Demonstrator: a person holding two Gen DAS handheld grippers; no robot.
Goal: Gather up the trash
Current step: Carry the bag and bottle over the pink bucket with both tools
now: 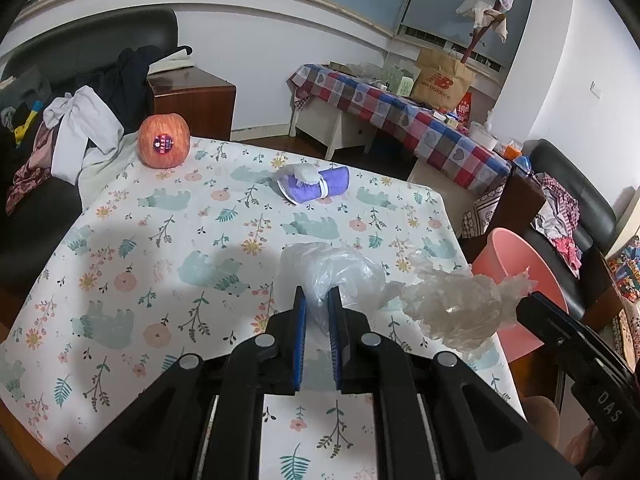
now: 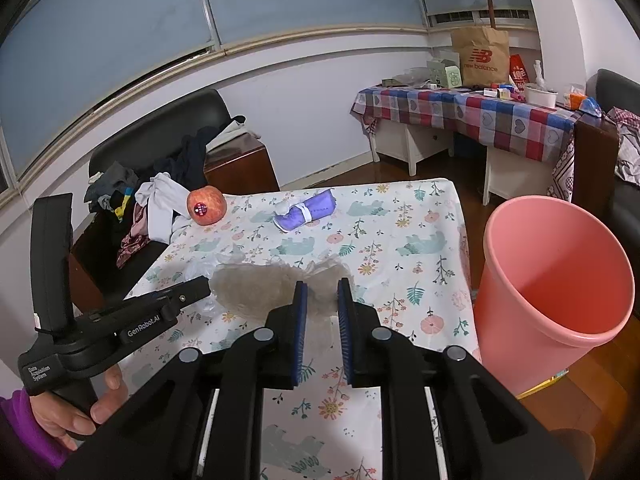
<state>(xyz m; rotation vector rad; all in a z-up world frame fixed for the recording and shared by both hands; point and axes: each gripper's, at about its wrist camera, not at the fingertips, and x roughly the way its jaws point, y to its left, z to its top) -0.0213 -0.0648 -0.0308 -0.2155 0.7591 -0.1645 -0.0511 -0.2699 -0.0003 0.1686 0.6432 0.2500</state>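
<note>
Both crumpled plastic bags, feather-light, soft and slippery, are best pinched at a bunched fold: the left hand-held gripper (image 1: pixel 317 294) nips the clear bag (image 1: pixel 328 270) on the worktop (image 1: pixel 120 240), the right hand-held gripper (image 2: pixel 322 290) the wrinkled bag (image 2: pixel 256 290) beside the pink bin (image 2: pixel 556 280).
</note>
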